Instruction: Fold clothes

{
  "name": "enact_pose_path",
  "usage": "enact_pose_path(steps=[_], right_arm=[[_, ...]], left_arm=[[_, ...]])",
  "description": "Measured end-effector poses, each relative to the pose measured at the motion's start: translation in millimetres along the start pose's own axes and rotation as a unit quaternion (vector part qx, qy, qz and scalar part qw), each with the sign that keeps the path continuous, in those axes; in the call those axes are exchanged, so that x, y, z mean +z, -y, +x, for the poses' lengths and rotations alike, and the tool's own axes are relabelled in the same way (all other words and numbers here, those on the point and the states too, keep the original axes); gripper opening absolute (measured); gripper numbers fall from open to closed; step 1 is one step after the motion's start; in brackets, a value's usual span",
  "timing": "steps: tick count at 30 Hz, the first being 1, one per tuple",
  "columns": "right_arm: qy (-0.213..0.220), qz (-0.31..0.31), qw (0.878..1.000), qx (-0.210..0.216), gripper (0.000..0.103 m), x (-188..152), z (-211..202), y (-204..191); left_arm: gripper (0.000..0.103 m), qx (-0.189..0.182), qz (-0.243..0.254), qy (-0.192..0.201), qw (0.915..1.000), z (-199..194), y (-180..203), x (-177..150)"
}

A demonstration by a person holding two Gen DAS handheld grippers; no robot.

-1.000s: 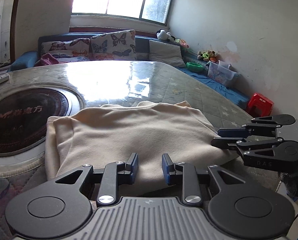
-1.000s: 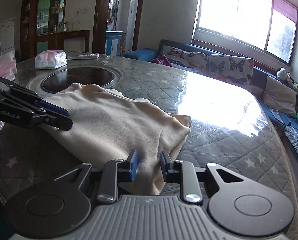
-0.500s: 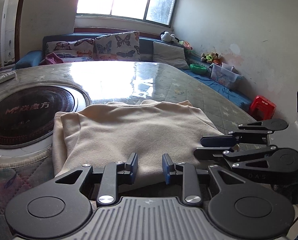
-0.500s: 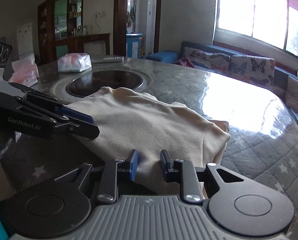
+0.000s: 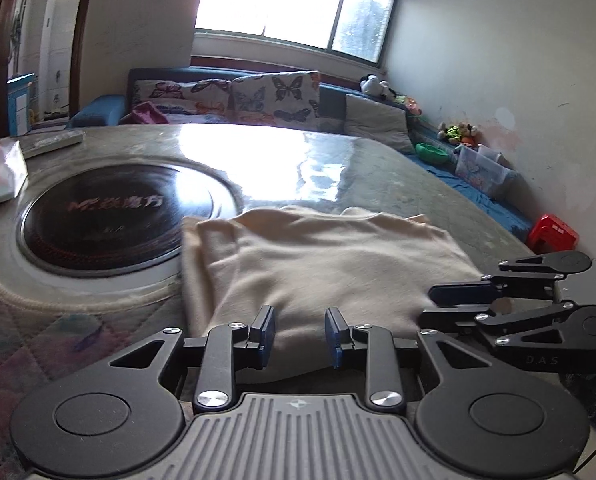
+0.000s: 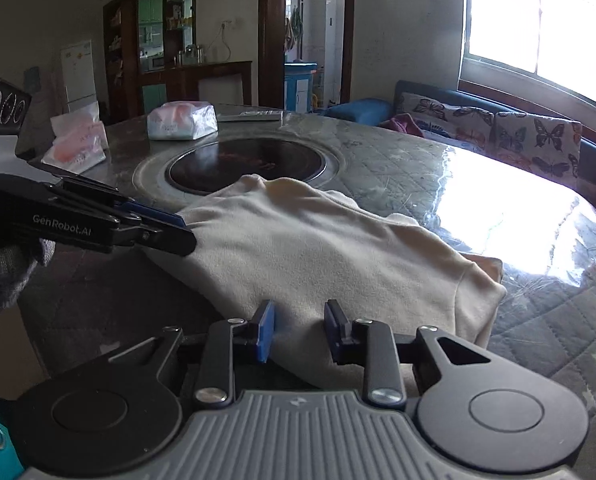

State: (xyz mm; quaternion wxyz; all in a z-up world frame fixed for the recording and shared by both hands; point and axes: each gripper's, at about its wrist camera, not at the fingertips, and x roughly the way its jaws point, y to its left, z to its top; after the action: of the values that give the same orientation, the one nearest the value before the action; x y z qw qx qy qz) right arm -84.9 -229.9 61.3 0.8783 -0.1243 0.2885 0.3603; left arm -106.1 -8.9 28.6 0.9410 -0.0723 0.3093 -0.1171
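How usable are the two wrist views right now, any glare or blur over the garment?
Left wrist view: window blown out, white glare on the table beyond the cream garment, which is slightly motion-blurred; fisheye bends the room edges. Right wrist view: sharper, garment evenly lit; glare patch on the table to its right; left side of the room dim.

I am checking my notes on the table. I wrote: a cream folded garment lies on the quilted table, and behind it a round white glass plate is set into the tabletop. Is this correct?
Not quite. The round glass plate set into the quilted table is black, not white; the left wrist view shows it clearly. The rest stands: the cream folded garment lies in front of it.
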Motion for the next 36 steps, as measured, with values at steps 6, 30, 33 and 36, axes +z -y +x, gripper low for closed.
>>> enact_pose_path(steps=[6, 30, 33, 36], right_arm=[[0.000, 0.000, 1.000, 0.002, 0.028, 14.1, -2.2, 5.6], [-0.019, 0.021, 0.999, 0.017, 0.028, 62.9, 71.7, 36.1], [-0.023, 0.015, 0.999, 0.020, 0.028, 70.2, 87.8, 35.9], [-0.025, 0.010, 0.999, 0.021, 0.028, 75.5, 98.9, 36.5]], left_arm=[[0.037, -0.005, 0.008, 0.006, 0.9999, -0.8, 1.0, 8.0], [0.034, 0.007, -0.006, -0.014, 0.9999, 50.7, -15.2, 50.4], [0.034, 0.013, -0.012, -0.016, 0.9997, 54.2, -19.7, 52.2], [0.034, 0.020, -0.013, -0.021, 0.9995, 55.6, -24.4, 50.7]])
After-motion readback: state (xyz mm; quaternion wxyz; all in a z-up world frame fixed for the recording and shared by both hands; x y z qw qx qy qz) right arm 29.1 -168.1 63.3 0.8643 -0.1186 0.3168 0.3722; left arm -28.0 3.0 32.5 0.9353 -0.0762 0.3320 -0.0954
